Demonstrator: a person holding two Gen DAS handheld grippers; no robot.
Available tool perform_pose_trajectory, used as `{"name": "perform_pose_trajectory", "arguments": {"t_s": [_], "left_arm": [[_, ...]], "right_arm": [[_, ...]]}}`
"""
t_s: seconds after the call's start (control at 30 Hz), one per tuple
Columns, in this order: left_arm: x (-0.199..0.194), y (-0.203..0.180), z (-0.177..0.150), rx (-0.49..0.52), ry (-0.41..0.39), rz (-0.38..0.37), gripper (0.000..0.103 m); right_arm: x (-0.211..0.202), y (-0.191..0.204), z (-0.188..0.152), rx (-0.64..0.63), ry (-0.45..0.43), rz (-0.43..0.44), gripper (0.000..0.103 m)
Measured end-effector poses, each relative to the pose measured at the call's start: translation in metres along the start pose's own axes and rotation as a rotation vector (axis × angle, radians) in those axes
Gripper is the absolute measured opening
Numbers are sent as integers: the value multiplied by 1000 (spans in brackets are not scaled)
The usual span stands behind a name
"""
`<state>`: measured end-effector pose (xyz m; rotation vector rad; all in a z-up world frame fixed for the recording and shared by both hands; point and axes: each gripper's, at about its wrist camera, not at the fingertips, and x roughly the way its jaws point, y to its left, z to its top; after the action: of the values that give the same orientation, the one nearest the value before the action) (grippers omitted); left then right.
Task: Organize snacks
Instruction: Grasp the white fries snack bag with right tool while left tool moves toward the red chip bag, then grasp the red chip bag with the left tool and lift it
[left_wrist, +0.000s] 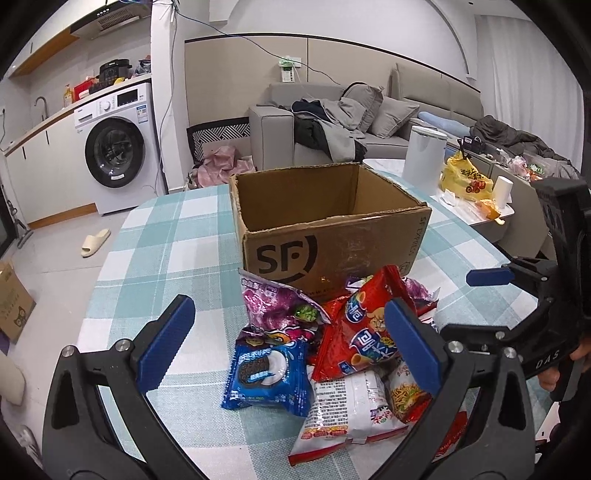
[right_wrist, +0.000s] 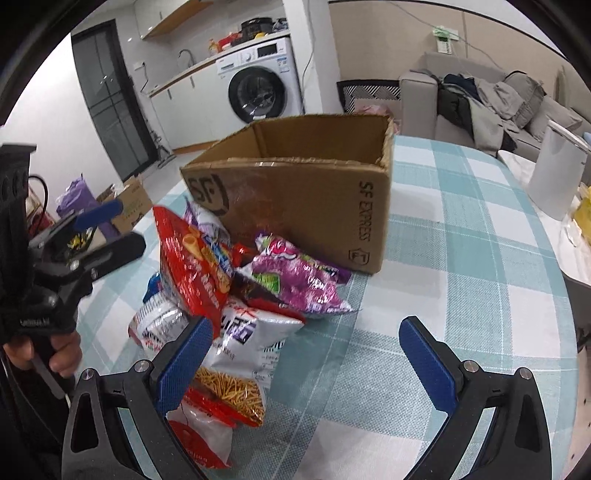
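A pile of snack bags lies on the checked tablecloth in front of an open, empty cardboard SF box (left_wrist: 332, 218) (right_wrist: 306, 192). The pile holds a blue Oreo pack (left_wrist: 267, 373), a red bag (left_wrist: 362, 328) (right_wrist: 192, 269), a purple bag (left_wrist: 277, 306) (right_wrist: 295, 280), a white bag (left_wrist: 351, 410) (right_wrist: 251, 339) and a noodle-snack pack (right_wrist: 229, 391). My left gripper (left_wrist: 291, 339) is open, its fingers either side of the pile just above it. My right gripper (right_wrist: 306, 354) is open to the right of the pile, its left finger over the white bag. The right gripper also shows in the left wrist view (left_wrist: 491, 277).
The round table (right_wrist: 461, 258) has bare cloth to the right and left of the box. A white canister (left_wrist: 424, 158) and a yellow bag (left_wrist: 465, 181) stand on a side table beyond. A washing machine (left_wrist: 114, 147) and a sofa (left_wrist: 332, 122) are in the background.
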<state>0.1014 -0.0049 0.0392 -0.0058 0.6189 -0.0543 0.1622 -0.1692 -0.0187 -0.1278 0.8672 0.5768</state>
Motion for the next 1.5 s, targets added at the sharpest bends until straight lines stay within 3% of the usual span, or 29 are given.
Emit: {"name": "perform_pose_trajectory", "arguments": {"t_s": [0.53, 0.87, 1.13, 1.2, 1.23, 1.3, 1.5], "left_arm": [[14, 12, -2, -58, 32, -27, 102], [26, 9, -7, -55, 54, -43, 102], [34, 1, -10, -38, 71, -59, 102], [36, -1, -11, -33, 74, -61, 102], [36, -2, -12, -33, 74, -63, 102], [37, -3, -13, -31, 77, -65, 102], [38, -5, -13, -19, 73, -57, 102]], "right_arm": [[33, 20, -12, -8, 111, 77, 103], [49, 22, -15, 14, 130, 110, 101], [53, 19, -15, 33, 135, 183, 80], [53, 20, -16, 27, 129, 212, 67], [51, 22, -18, 20, 123, 216, 67], [48, 25, -19, -6, 108, 193, 59], [44, 34, -19, -50, 78, 161, 51]]}}
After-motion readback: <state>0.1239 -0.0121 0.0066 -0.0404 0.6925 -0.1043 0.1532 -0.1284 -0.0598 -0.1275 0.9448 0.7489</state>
